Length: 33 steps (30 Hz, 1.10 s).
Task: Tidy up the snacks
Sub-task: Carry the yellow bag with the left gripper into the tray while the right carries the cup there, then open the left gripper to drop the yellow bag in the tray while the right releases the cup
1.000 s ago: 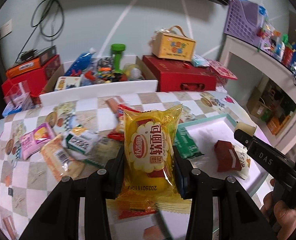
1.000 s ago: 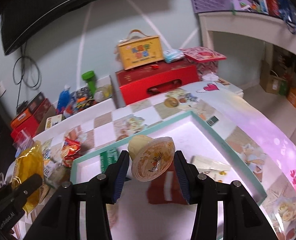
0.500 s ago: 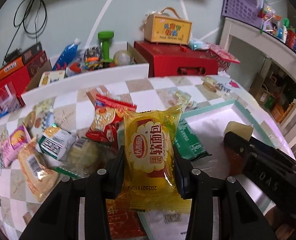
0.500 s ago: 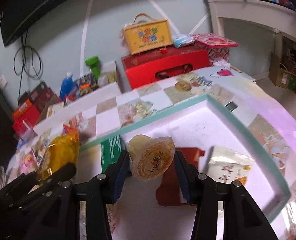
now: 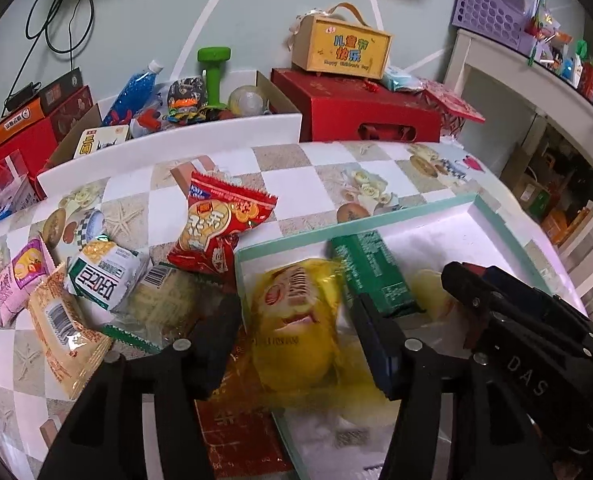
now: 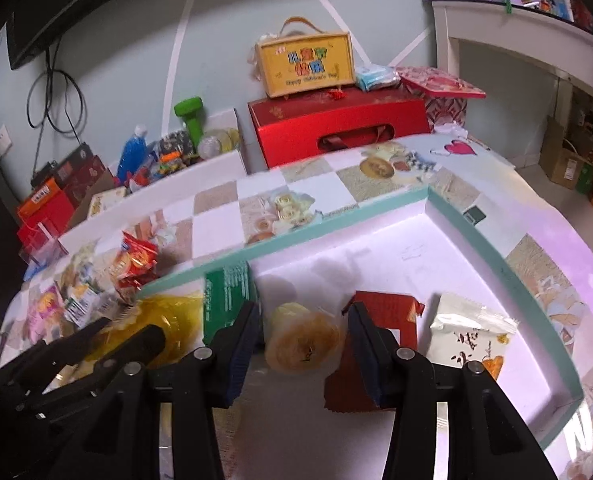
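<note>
My left fingers point(image 5: 296, 332) have just been opening, so the yellow bread bag point(image 5: 296, 320) drops into the tray point(image 6: 508, 276), while my right fingers point(image 6: 304, 340) look apart around the jelly cup point(image 6: 302, 340).

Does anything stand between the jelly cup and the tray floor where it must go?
Nothing visible does. The jelly cup is over bare tray floor, between the green box and the red packet.

left gripper point(image 5: 296, 320): angled down, jaws just been opening, bread pack loose between | right gripper point(image 6: 305, 332): angled down, jaws flanking jelly cup
</note>
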{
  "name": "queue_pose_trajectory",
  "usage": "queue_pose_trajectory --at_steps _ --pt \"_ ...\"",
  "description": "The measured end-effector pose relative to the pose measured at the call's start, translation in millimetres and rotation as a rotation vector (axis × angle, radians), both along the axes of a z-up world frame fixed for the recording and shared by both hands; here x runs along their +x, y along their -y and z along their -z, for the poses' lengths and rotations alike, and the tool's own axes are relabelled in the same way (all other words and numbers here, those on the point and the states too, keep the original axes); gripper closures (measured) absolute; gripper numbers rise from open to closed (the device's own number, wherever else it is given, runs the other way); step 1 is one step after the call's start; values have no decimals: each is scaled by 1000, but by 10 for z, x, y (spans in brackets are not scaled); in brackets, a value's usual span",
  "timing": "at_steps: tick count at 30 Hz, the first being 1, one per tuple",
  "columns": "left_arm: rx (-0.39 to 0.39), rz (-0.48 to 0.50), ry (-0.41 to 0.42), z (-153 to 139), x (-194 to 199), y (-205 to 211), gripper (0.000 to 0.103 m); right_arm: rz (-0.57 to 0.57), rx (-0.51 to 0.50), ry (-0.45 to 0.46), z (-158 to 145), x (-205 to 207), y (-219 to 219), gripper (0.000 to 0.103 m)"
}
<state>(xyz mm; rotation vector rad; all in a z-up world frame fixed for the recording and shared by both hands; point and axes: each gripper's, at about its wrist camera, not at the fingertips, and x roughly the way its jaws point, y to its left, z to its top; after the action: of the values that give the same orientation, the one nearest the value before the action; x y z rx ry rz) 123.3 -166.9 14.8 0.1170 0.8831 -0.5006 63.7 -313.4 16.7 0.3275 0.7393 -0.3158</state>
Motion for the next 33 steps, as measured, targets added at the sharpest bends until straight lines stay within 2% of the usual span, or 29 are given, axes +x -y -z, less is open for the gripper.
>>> queue_pose_trajectory --at_steps 7,10,12,15,16,20,27,28,29,30,33 --pt "0 -14 29 -161 -46 -77 42 -8 -26 2 -75 -2 -55 53" --pt "6 -30 26 -156 -23 -108 35 2 -22 -16 -45 14 -40 53" --pt "22 -48 24 -135 1 -122 26 8 -16 -26 -22 20 -26 52" --pt "43 -101 22 -96 47 -173 10 22 -30 -43 4 31 -13 30" --pt "41 -122 23 -83 64 -198 9 27 -41 -48 5 33 -15 24" --pt "27 -170 32 -66 96 -276 6 31 -50 -63 28 44 -14 16" --pt "47 -199 43 -46 114 -304 6 40 -39 -82 77 60 -1 16" --pt "48 -208 46 -44 116 -313 6 43 -35 -81 78 56 6 13" --pt "50 -212 47 -48 117 -323 6 45 -30 -77 80 50 18 3" --pt "55 -219 50 -47 120 -332 5 53 -37 -75 79 42 25 0" --pt "58 -234 52 -47 135 -367 0 59 -25 -71 83 36 50 0"
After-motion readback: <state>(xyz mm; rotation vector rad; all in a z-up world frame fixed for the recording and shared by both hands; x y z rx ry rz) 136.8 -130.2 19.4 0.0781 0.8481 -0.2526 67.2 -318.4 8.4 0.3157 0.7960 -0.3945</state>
